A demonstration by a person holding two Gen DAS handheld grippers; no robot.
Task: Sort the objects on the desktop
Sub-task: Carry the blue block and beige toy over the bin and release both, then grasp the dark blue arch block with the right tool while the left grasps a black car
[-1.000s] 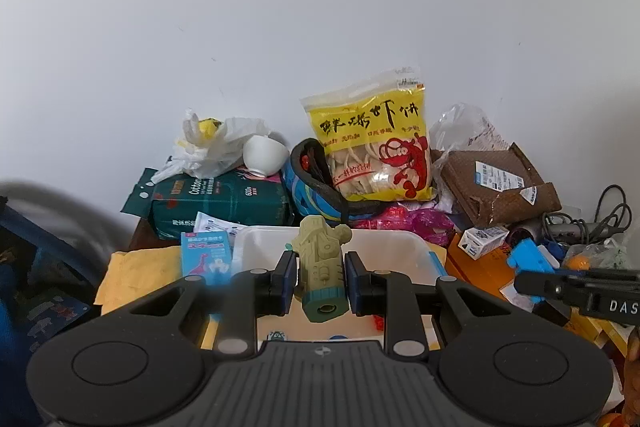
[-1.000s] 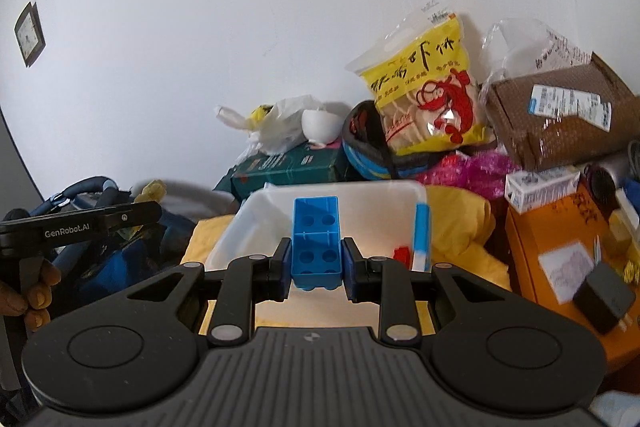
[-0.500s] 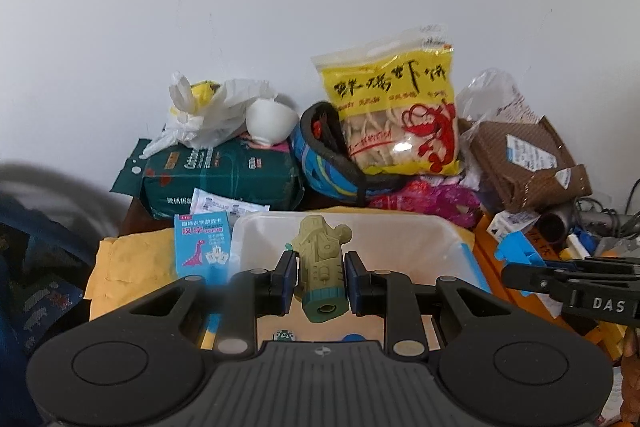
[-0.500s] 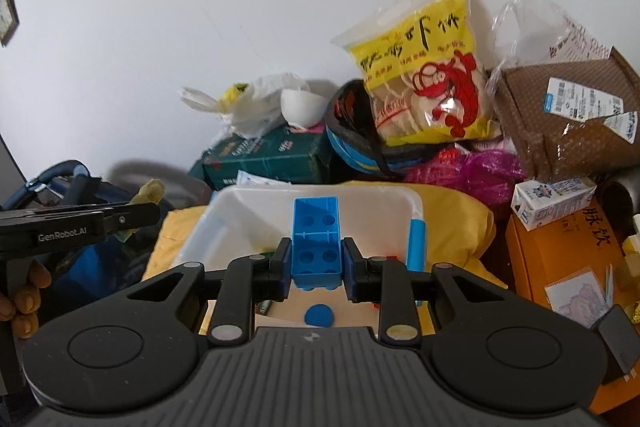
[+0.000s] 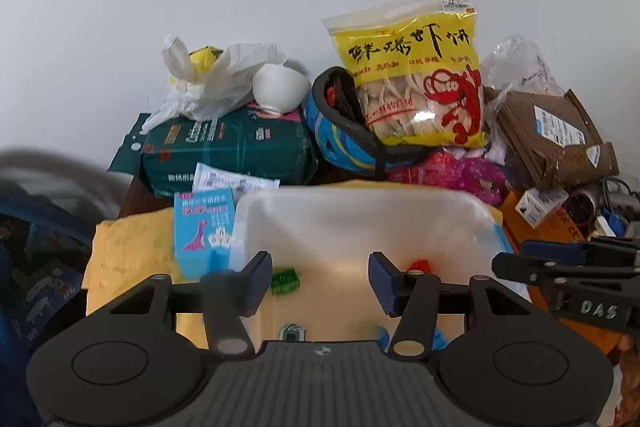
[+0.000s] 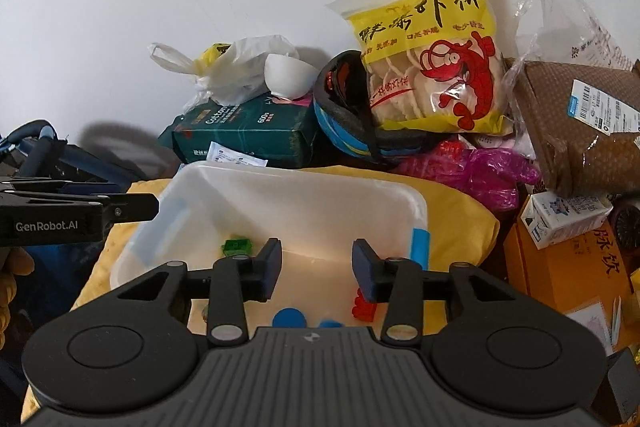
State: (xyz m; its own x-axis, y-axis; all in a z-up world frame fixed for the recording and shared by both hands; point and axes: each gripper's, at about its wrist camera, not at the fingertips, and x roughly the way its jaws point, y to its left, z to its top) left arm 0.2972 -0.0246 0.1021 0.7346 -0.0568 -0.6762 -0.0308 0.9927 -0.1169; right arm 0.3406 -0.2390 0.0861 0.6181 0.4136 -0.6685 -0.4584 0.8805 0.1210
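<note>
We are opening both jaws, left gripper [image 5: 318,277] and right gripper [image 6: 316,267], nothing between them, over the white bin [image 6: 304,187]; lifting straight clears its rim.

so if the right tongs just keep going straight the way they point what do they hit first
Probably the bare floor of the white bin. The right tongs are opening with nothing between them; the red piece lies just off line. Depth is unclear.
</note>
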